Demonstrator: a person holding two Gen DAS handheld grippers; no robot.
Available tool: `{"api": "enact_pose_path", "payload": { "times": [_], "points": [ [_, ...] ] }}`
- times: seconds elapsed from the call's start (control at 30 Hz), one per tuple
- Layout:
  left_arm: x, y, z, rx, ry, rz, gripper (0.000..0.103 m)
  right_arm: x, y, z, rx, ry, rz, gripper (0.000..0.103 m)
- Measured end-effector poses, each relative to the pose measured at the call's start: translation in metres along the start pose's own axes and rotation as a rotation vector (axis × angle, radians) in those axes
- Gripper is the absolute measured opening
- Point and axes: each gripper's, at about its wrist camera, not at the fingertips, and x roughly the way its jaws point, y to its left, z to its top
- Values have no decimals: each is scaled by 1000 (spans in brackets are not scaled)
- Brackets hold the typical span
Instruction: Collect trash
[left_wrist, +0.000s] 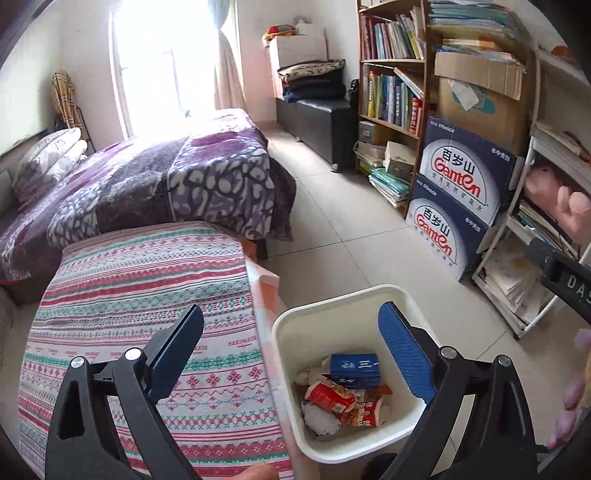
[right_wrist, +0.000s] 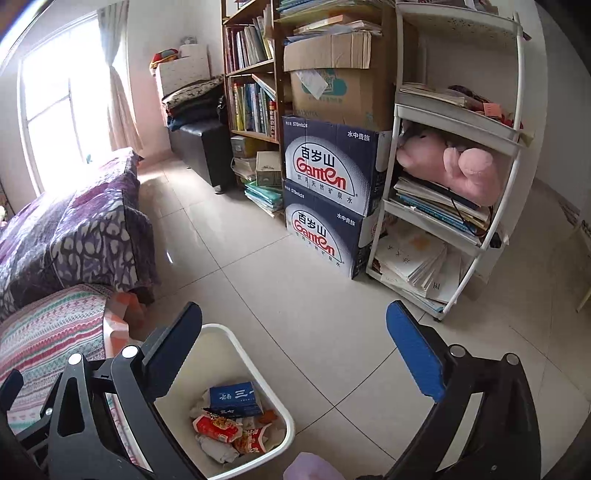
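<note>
A white trash bin stands on the tiled floor beside a table with a striped cloth. In it lie a blue box, red snack wrappers and crumpled white paper. My left gripper is open and empty, above the table edge and the bin. The bin with the blue box and wrappers also shows in the right wrist view. My right gripper is open and empty, above the bin's right side and the floor.
A bed with a purple blanket lies behind the table. Along the right wall stand stacked Ganten water boxes, a bookshelf, a cardboard box and a white rack with papers and a pink plush toy. Tiled floor lies between.
</note>
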Motion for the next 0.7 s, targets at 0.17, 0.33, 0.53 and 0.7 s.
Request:
{"api": "enact_pose_path", "payload": {
  "times": [0.17,0.33,0.53,0.7],
  "points": [
    [-23,19,-18,-17,-5,55,96,-24,7,-19,-53,-17,32,96],
    [-54,39,-40,-58,-53,151,96,-48,22,-43,-106,-51,64,96],
    [-73,63,-65,-111,-10,172,96,-68,31,-67,-126,-35,125,96],
    [-85,76,-83,-135,19,189,96,-79,40,-86,-132,6,175,96]
  ]
}}
